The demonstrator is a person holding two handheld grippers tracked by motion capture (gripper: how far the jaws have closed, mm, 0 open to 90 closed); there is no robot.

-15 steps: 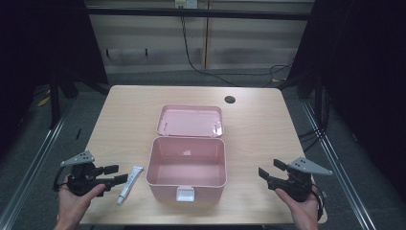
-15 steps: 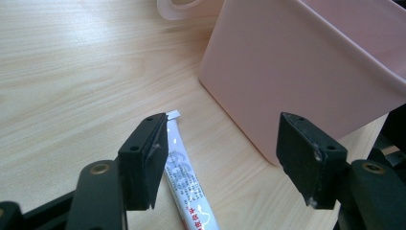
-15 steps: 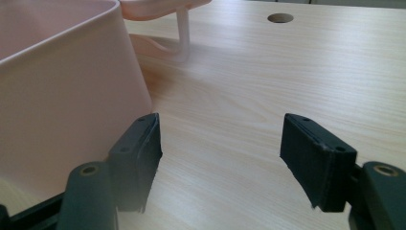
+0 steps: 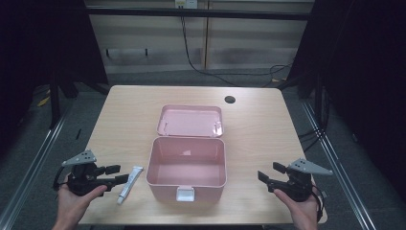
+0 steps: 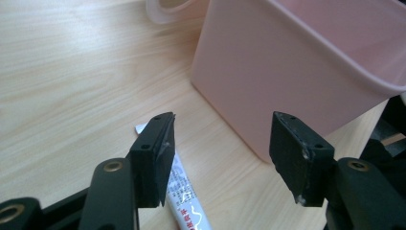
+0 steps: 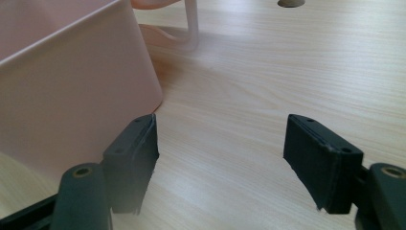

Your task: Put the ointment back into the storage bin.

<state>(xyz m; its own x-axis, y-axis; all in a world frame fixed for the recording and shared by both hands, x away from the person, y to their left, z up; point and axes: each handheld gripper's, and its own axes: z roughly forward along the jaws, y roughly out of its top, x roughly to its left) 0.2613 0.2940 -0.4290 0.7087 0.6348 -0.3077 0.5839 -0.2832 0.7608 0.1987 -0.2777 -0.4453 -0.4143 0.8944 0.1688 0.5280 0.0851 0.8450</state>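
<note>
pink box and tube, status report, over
Left gripper and right gripper open, empty. Small white tube on wooden table beside open, empty pink plastic box. Nothing in the way.

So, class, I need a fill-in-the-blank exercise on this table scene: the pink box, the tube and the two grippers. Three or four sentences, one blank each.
1. The pink box stands with its lid ____.
2. The white tube lies on the table just to the ____ of the box in the high view.
3. The gripper nearer the tube is the ____ gripper.
4. The right gripper holds ____ between its jaws.

Missing words: open; left; left; nothing
</note>
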